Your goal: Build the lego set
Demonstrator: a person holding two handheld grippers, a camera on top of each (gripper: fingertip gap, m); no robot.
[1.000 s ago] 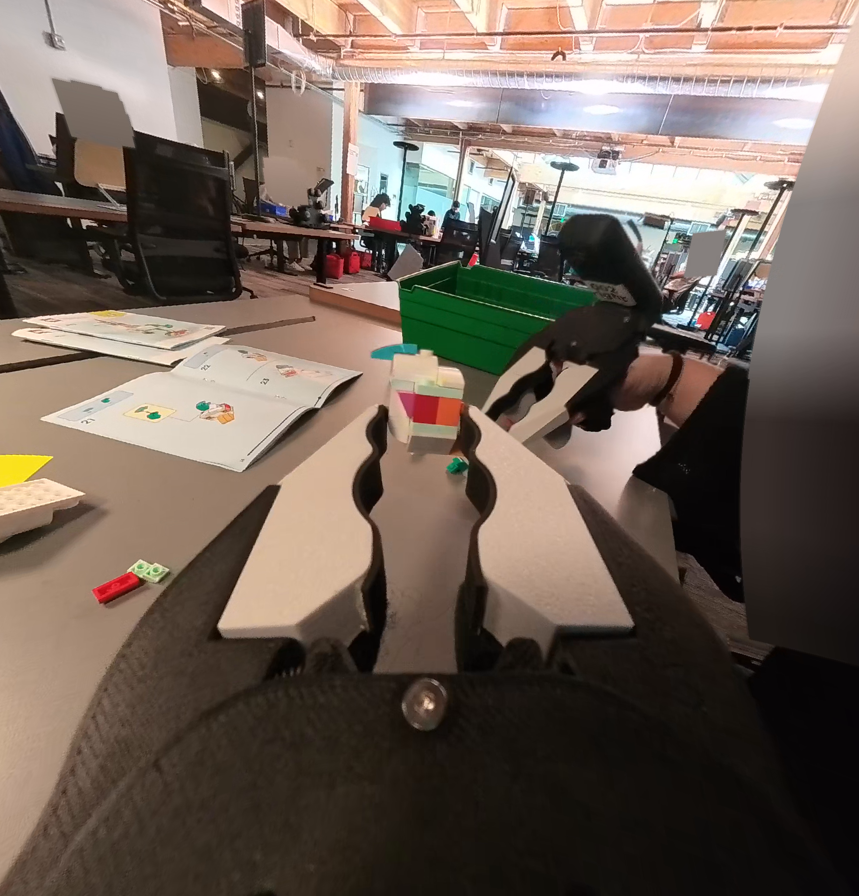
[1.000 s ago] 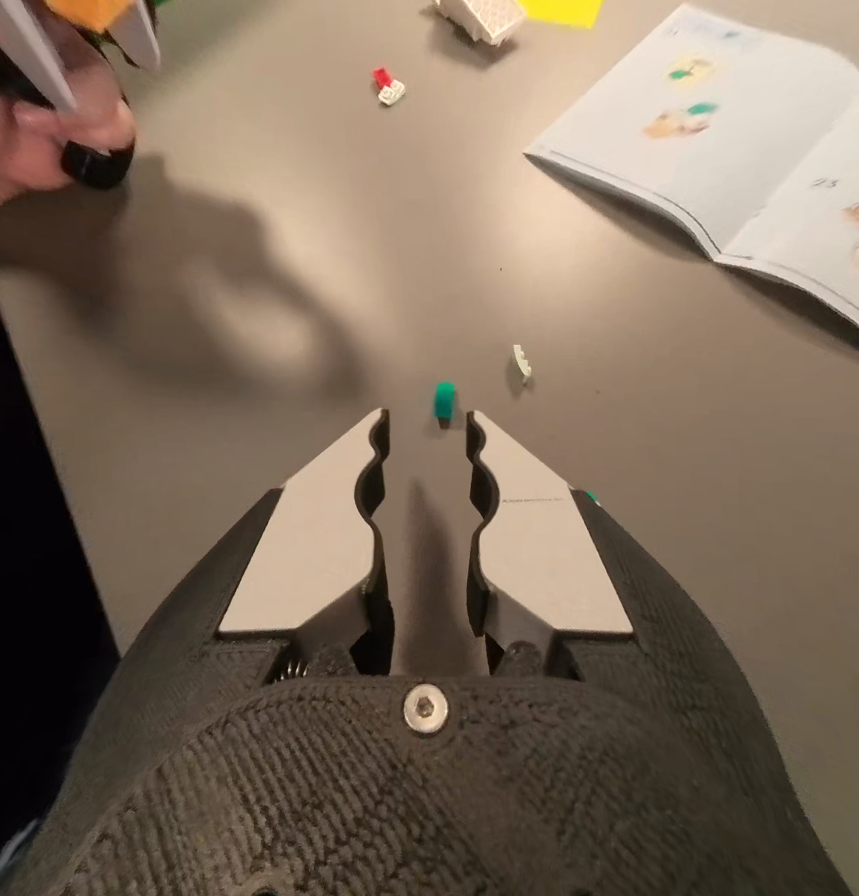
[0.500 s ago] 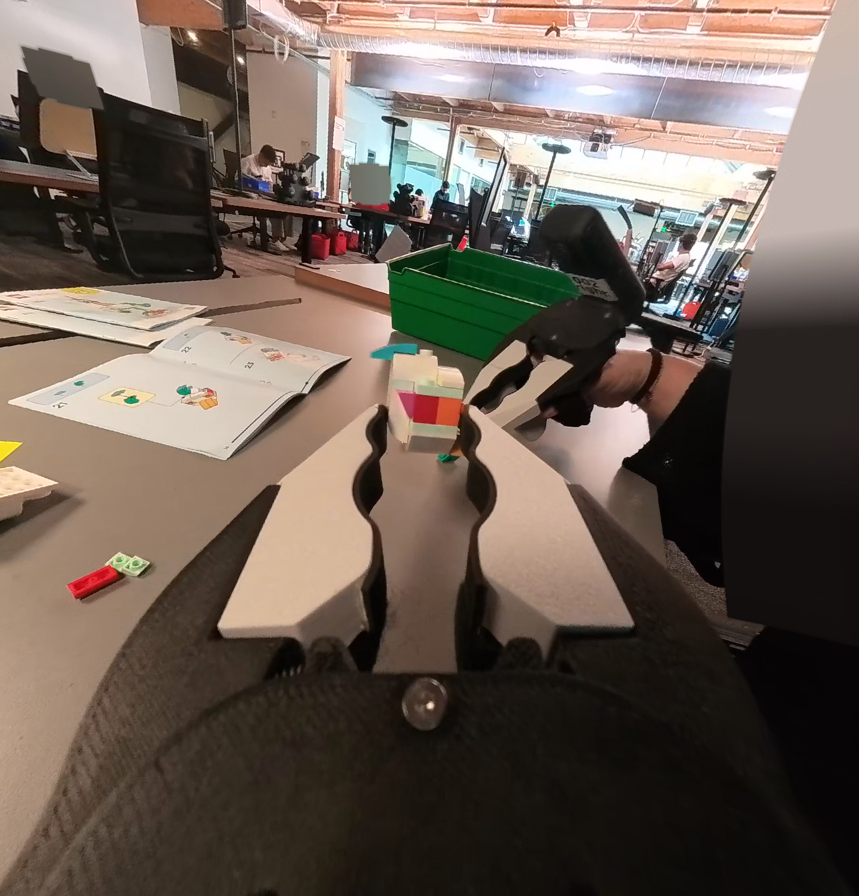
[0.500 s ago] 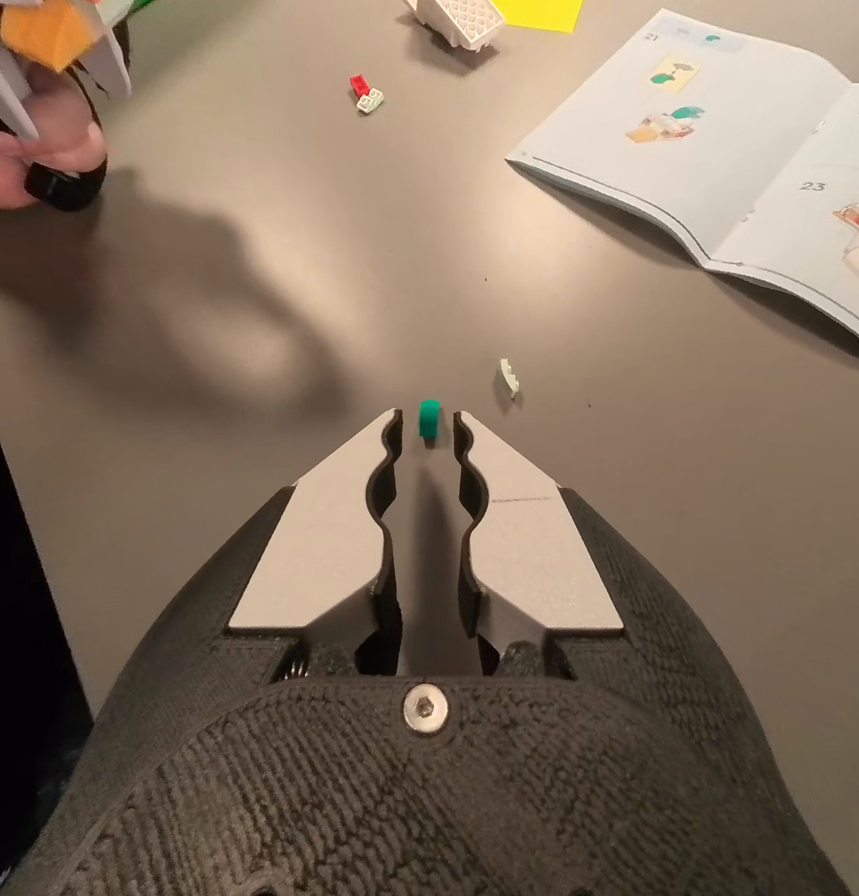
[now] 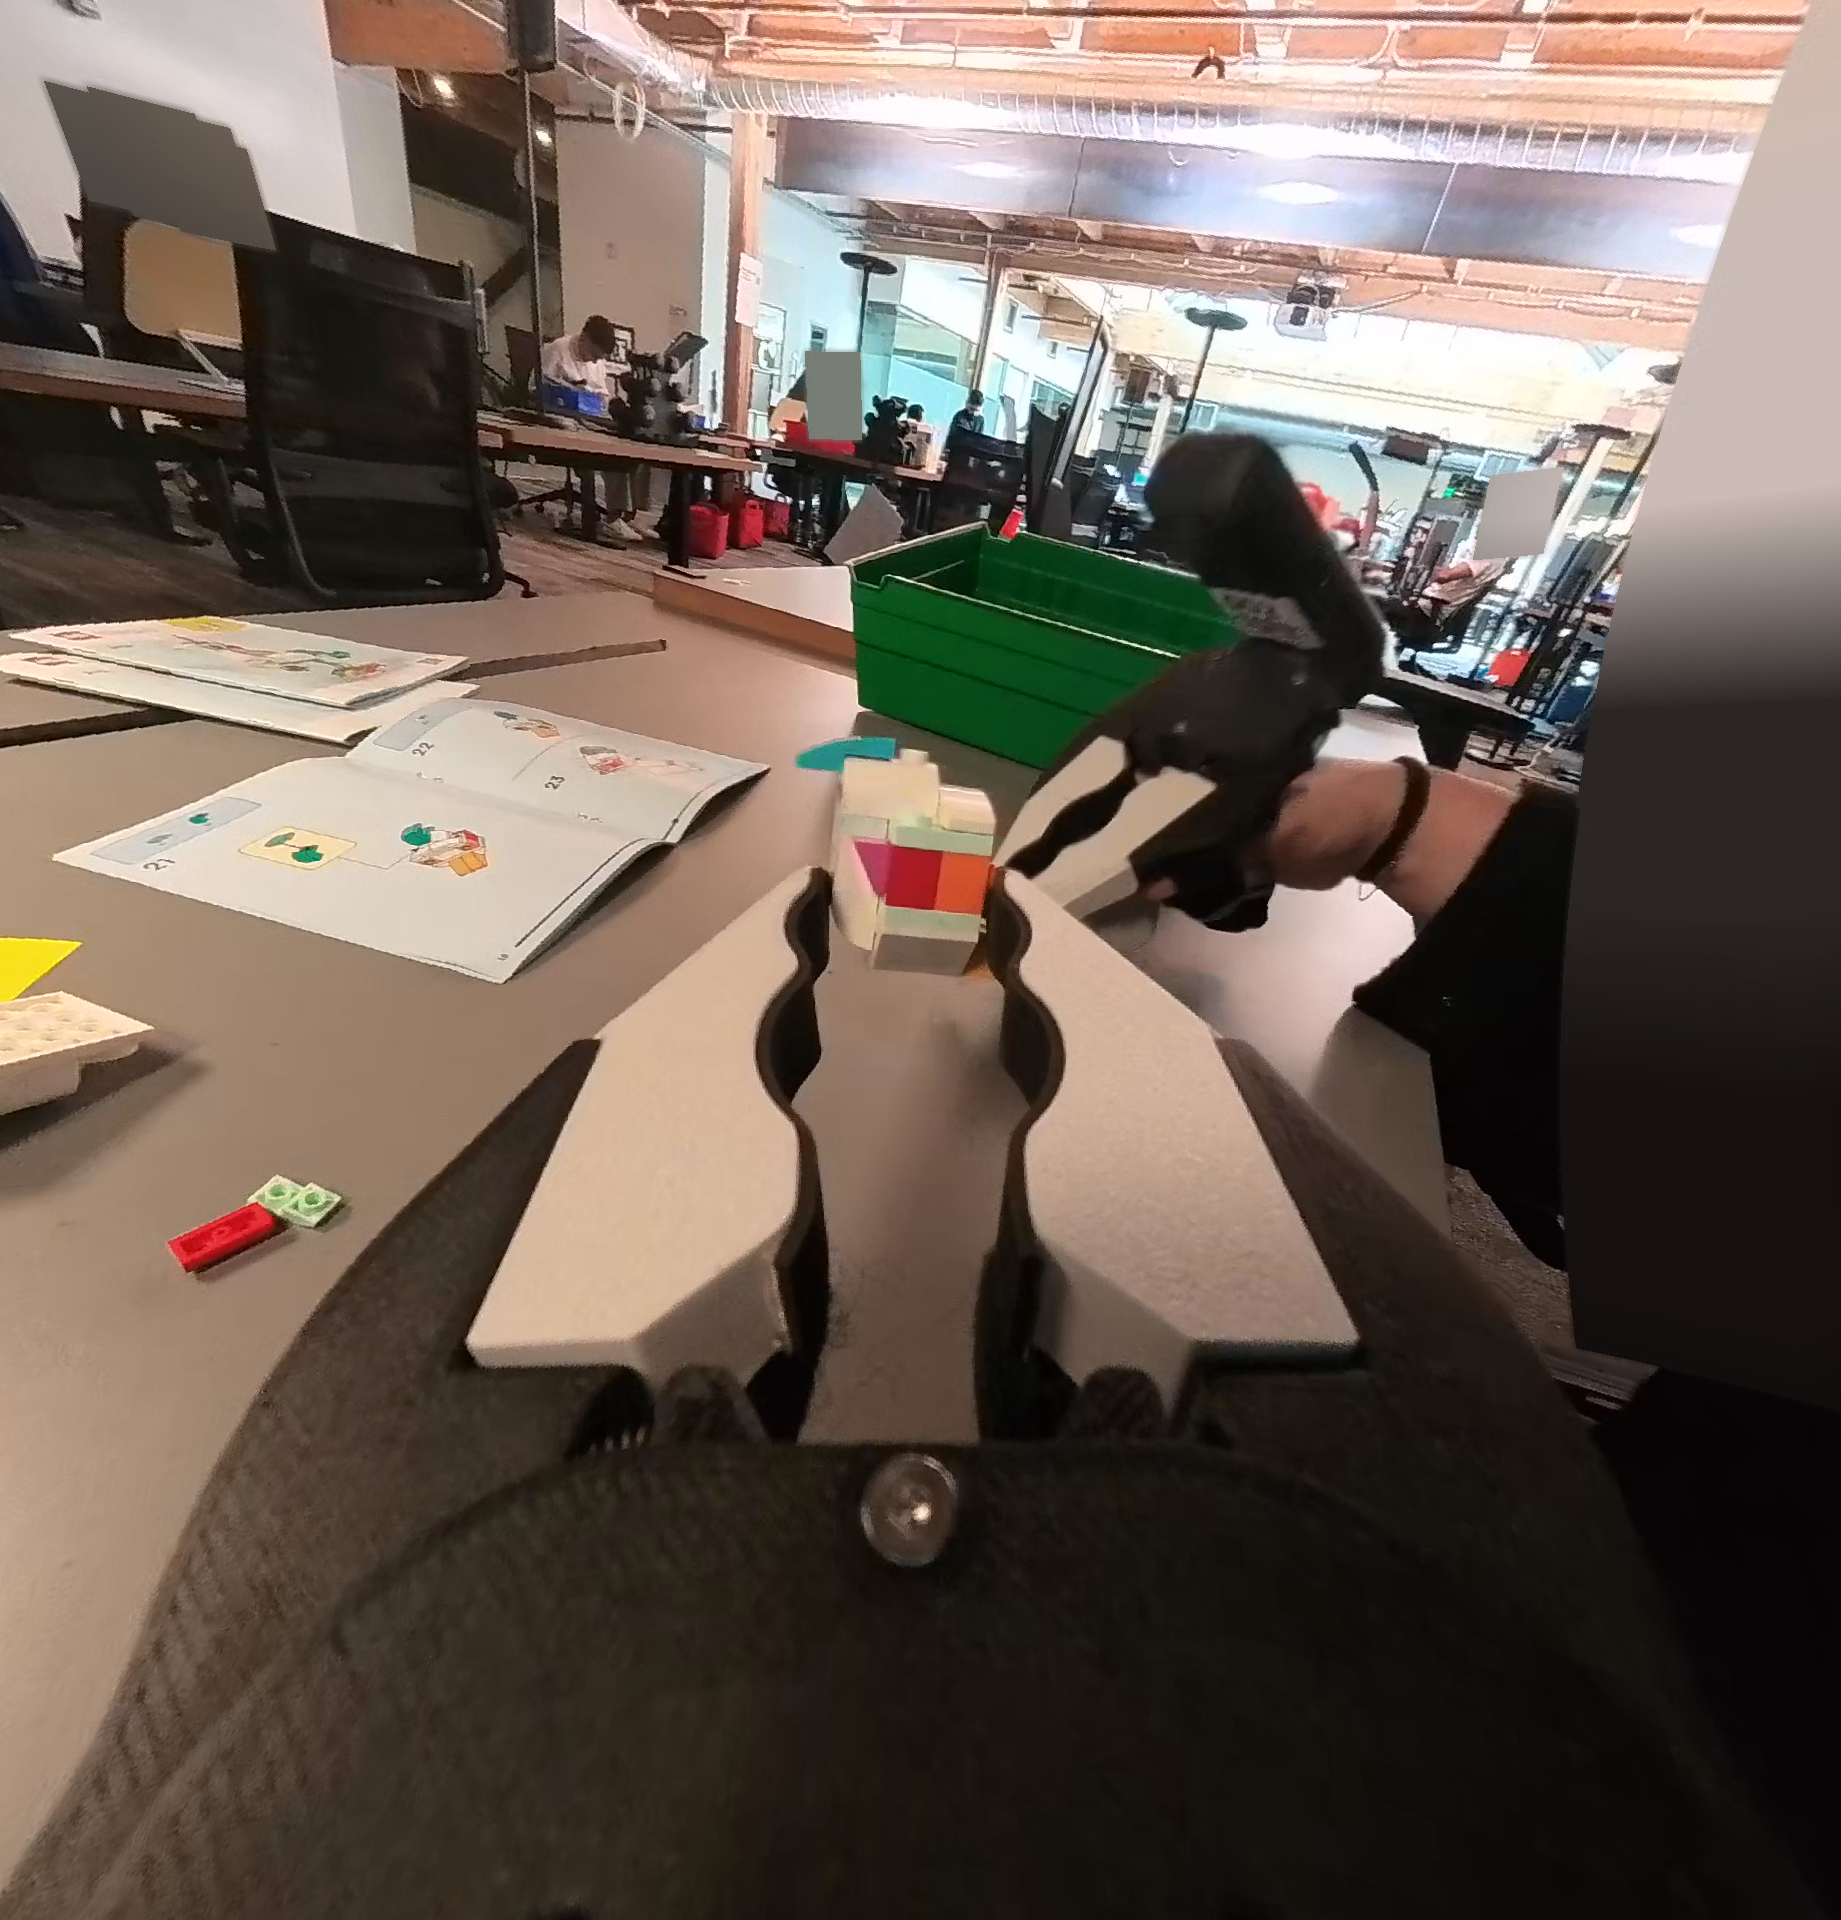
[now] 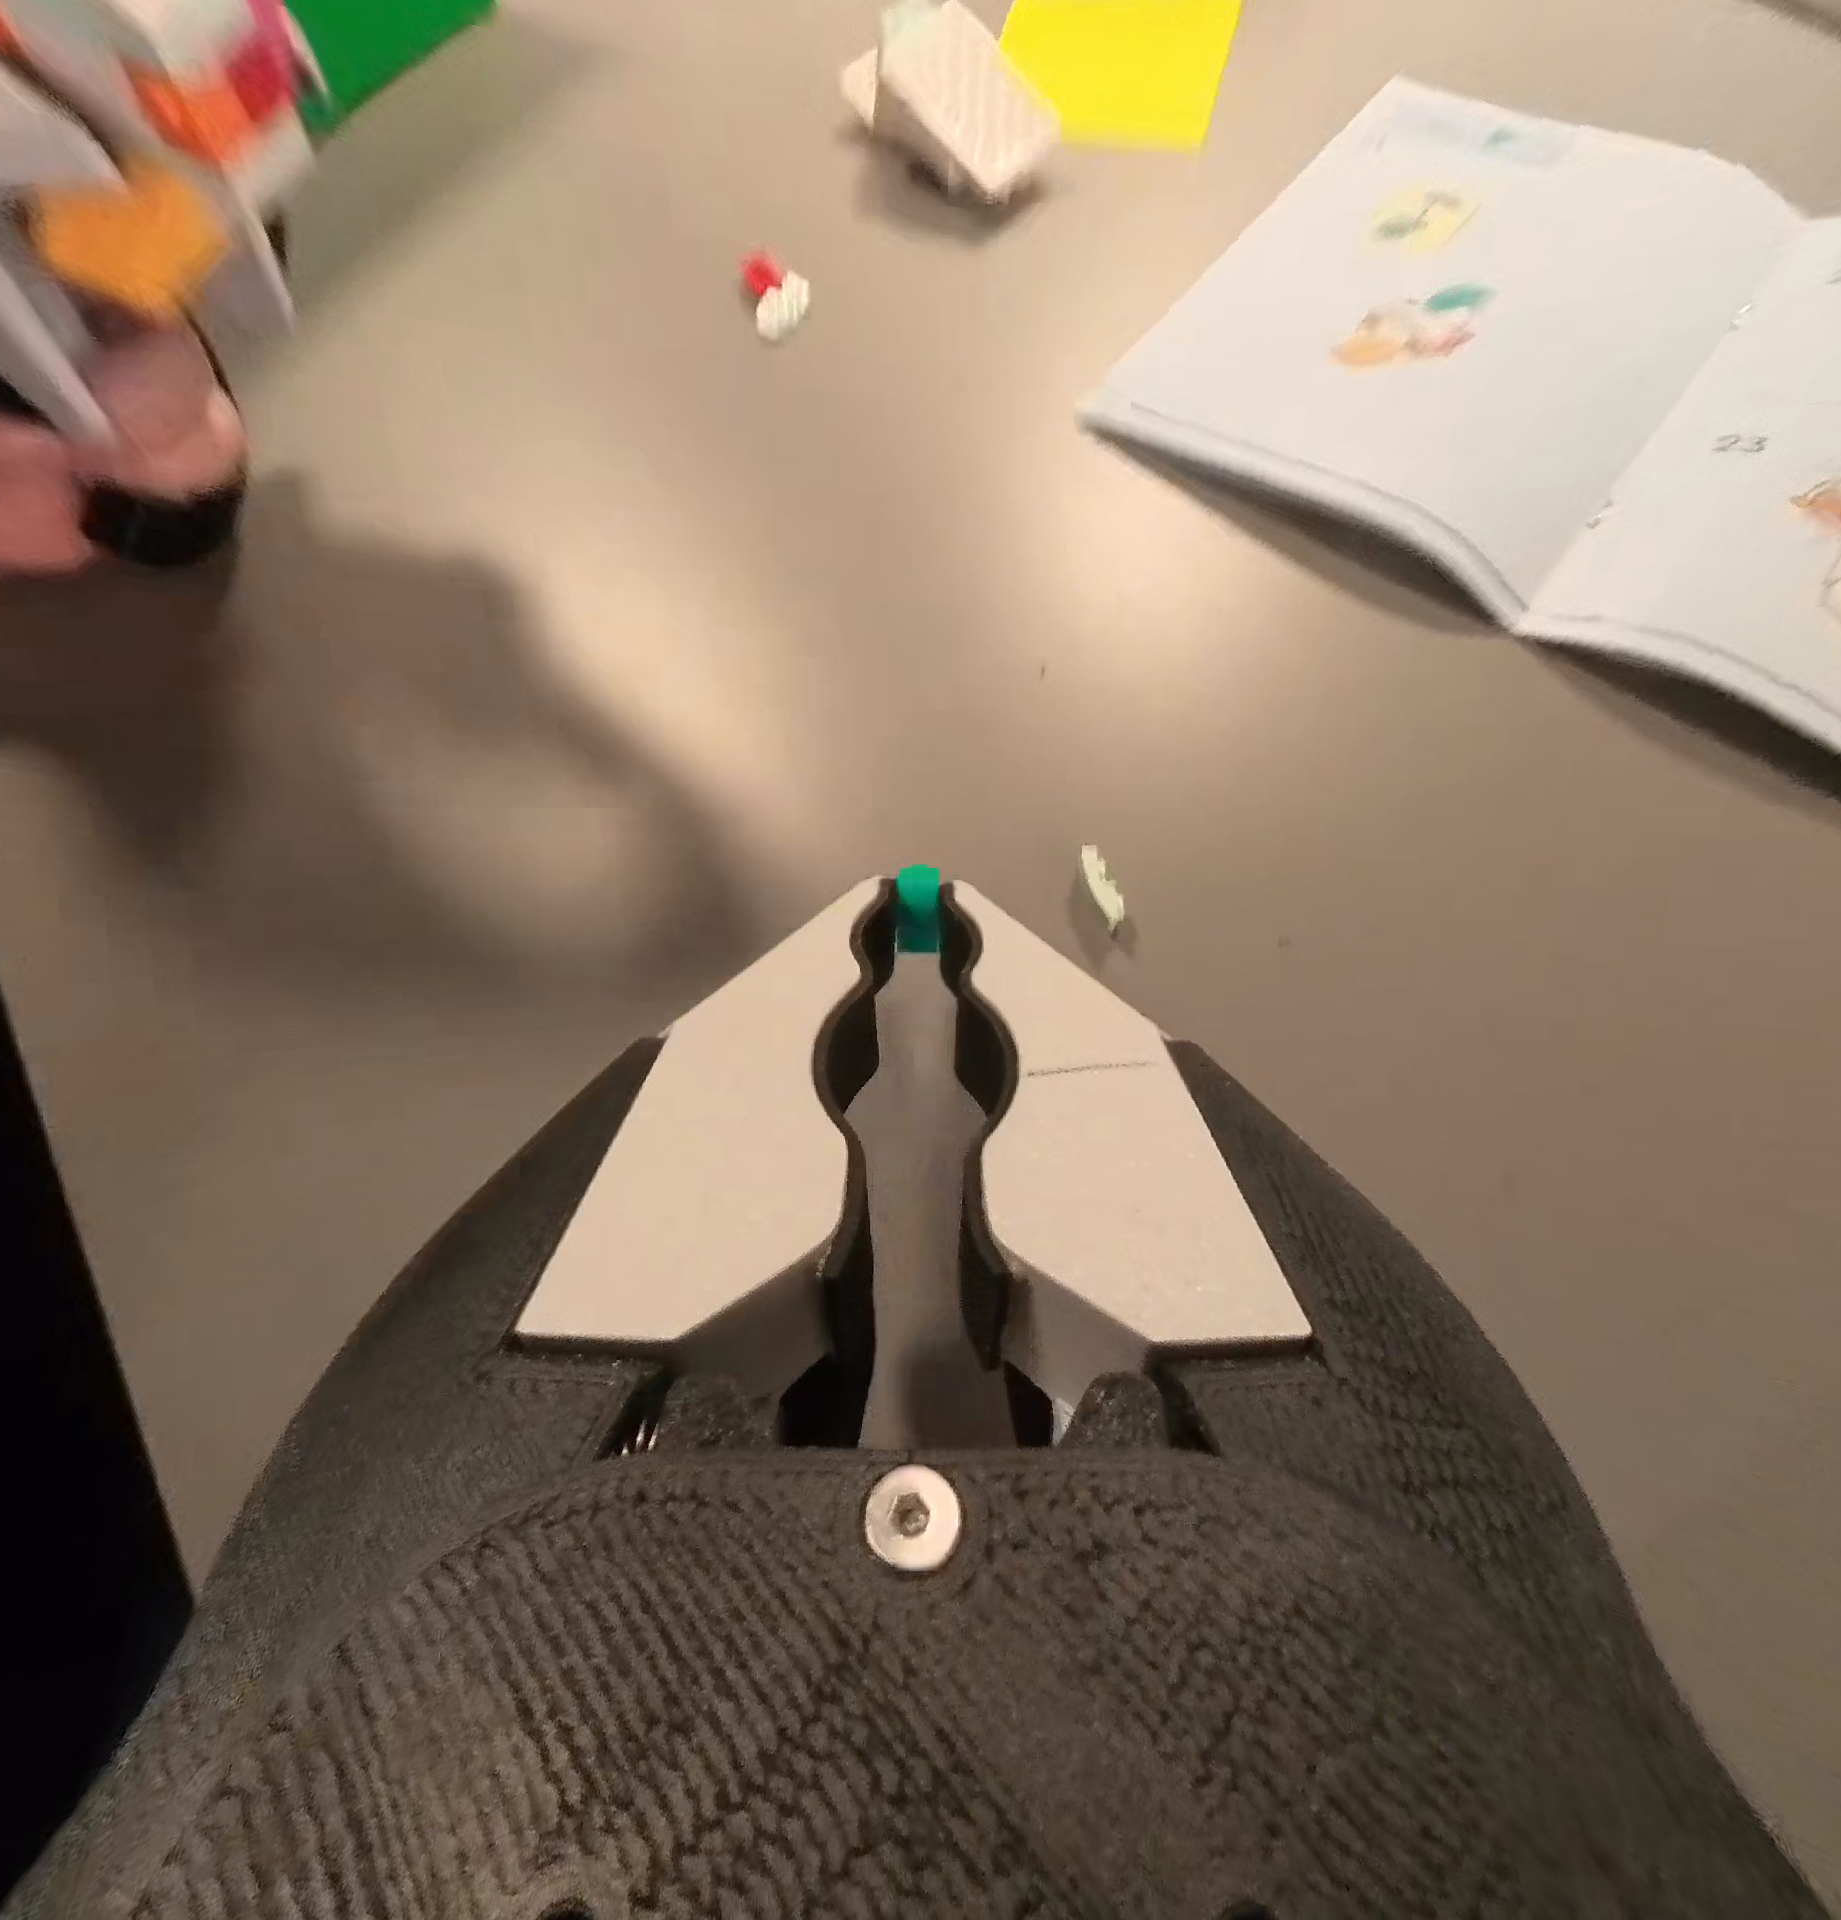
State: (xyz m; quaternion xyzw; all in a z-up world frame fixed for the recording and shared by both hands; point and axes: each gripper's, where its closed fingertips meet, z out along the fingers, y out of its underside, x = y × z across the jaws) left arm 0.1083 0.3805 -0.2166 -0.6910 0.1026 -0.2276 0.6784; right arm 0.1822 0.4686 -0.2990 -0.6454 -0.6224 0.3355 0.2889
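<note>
My left gripper point(image 5: 908, 914) is shut on a small lego build point(image 5: 914, 871) of white, pink, red, orange and mint bricks with a teal leaf on top, held above the grey table. My right gripper point(image 6: 917, 902) is shut on a small dark green piece point(image 6: 916, 912) at table level. It also shows in the left wrist view point(image 5: 1087, 847), just right of the build. The build and left gripper show blurred at the top left of the right wrist view point(image 6: 199, 114).
An open instruction booklet point(image 5: 417, 831) lies left of the build. A green bin point(image 5: 1009, 649) stands behind. A red plate point(image 5: 222, 1236) and mint plate point(image 5: 299, 1201), a white plate point(image 5: 33, 1049) and yellow piece point(image 5: 7, 961) lie at left. A mint piece point(image 6: 1101, 883) lies by my right gripper. One gripper's finger ends stand about 15 cm off the other's.
My right gripper moved forward over the dark green piece and closed on it. The left gripper kept its hold on the build and shifted a little.
</note>
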